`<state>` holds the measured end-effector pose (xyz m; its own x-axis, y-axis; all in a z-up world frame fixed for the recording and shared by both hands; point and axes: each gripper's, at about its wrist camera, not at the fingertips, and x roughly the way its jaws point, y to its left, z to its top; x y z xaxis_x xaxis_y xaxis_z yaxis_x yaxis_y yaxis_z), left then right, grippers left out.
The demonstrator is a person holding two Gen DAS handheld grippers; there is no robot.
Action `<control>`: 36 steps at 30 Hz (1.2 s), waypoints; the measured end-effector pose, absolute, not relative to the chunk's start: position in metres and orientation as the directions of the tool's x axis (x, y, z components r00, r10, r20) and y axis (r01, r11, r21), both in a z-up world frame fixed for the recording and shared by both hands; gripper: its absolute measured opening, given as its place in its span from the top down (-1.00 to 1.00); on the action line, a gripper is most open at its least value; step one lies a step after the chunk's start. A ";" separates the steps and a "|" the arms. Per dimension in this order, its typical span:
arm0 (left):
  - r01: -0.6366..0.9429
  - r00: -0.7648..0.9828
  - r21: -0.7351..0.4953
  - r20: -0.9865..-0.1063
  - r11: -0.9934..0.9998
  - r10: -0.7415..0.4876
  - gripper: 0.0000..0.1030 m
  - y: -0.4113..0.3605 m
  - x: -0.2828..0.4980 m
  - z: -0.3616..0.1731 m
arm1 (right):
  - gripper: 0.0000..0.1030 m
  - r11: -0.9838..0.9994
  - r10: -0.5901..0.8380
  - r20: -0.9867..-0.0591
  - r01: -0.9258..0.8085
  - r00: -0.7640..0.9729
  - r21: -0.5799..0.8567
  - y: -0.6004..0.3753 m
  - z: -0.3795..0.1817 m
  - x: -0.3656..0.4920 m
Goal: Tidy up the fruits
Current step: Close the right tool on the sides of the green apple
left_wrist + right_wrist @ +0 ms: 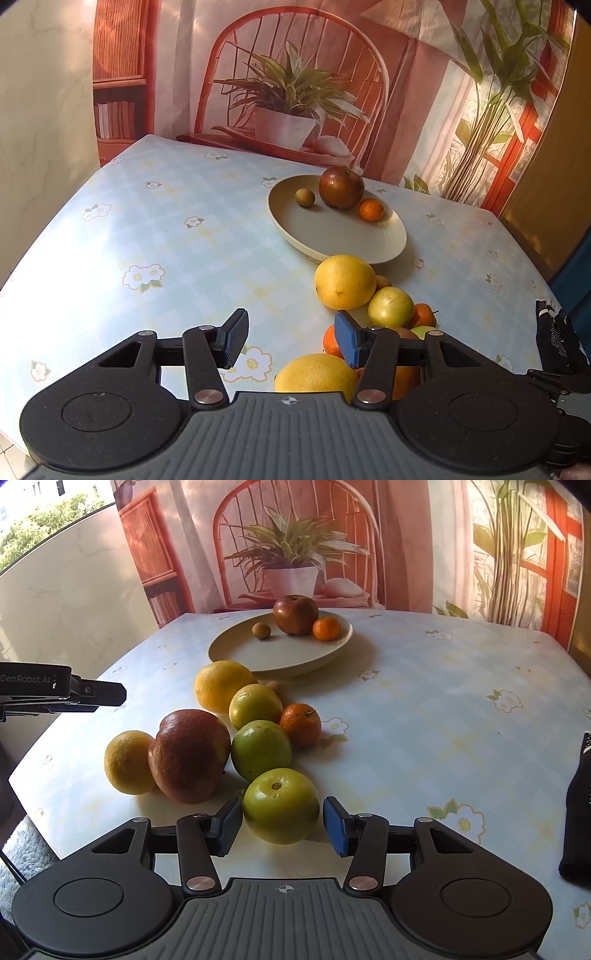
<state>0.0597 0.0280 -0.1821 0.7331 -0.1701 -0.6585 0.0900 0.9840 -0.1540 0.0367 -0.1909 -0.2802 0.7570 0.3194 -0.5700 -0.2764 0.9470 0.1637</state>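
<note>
Right wrist view is showing a table (424,686) lying under a pale blue checked cloth with white flowers, and everything here is being placed against the cream plate (258,657) sitting toward its far side. On the plate a dark red apple (295,613) is standing at the back, with a small mandarin (326,628) touching its right side and a little brown fruit (261,630) lying apart to its left. Just in front of the plate a cluster of loose fruit is trailing toward the camera: a yellow citrus (221,685) nearest the rim, a yellow-green fruit (255,706) and an orange mandarin (300,724) behind it, then a big red apple (189,755) with another yellow citrus (127,762) pressing on its left, and a green fruit (260,748) to its right. Farthest from the plate, a green apple (280,805) is sitting between the pads of the right gripper (282,825); its left pad is lying against the skin while the right pad is standing just off it, so the jaws are not yet clamping. Left of the plate, the left gripper (291,339) is hovering with jaws apart and nothing between them.
</note>
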 end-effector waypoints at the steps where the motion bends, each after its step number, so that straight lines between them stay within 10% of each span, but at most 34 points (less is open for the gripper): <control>1: 0.091 0.732 -0.153 -0.660 0.984 -0.170 -0.05 0.028 0.060 -0.182 | 0.12 0.946 0.321 -0.568 -0.277 0.758 0.166 -0.192 -0.280 0.037; 18: 0.115 0.656 -0.148 -0.731 0.982 -0.187 -0.04 0.023 0.078 -0.190 | 0.16 0.946 0.324 -0.545 -0.272 0.773 0.178 -0.196 -0.280 0.040; 36: 0.047 0.440 -0.425 -0.804 0.904 -0.400 0.13 0.012 0.150 -0.215 | 0.16 0.951 0.306 -0.520 -0.234 0.798 0.200 -0.213 -0.274 0.044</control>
